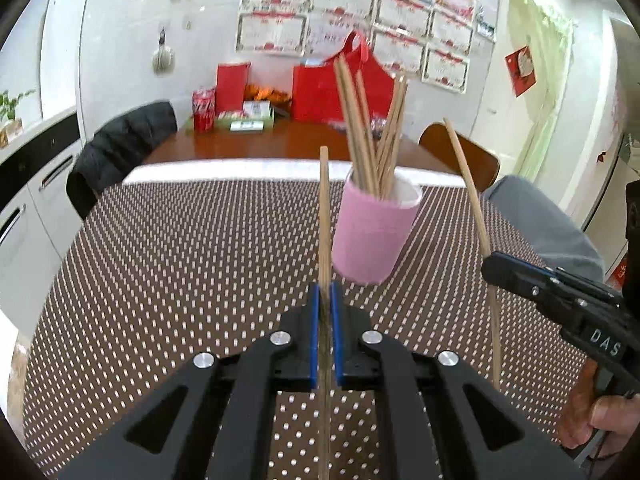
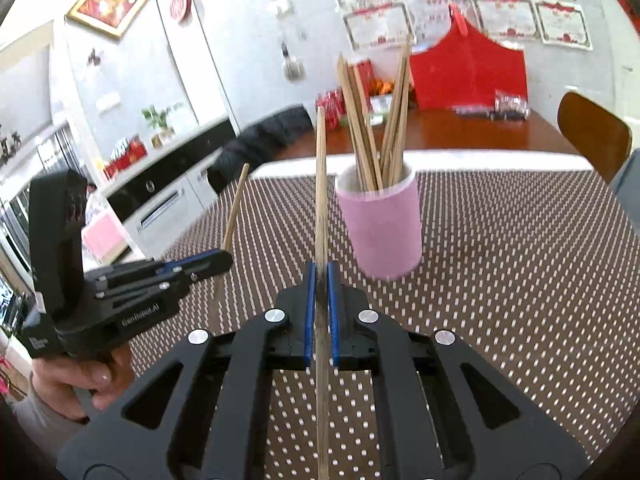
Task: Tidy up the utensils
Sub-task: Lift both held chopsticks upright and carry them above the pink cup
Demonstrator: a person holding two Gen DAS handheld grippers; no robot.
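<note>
A pink cup point(image 1: 372, 232) stands on the dotted brown tablecloth and holds several wooden chopsticks point(image 1: 372, 136). It also shows in the right wrist view point(image 2: 382, 228). My left gripper point(image 1: 325, 296) is shut on a single chopstick point(image 1: 325, 216) that points up and forward, just left of the cup. My right gripper point(image 2: 320, 276) is shut on another chopstick point(image 2: 321, 184), also upright, left of the cup. The right gripper shows in the left wrist view point(image 1: 490, 266) with its chopstick point(image 1: 468, 188). The left gripper shows in the right wrist view point(image 2: 224, 258).
The dotted tablecloth point(image 1: 180, 260) covers the near table. Behind it are a wooden table point(image 1: 248, 144) with red boxes and a can, a dark jacket on a chair point(image 1: 120, 148), and a brown chair point(image 2: 592, 132). White cabinets point(image 2: 160, 200) stand at the left.
</note>
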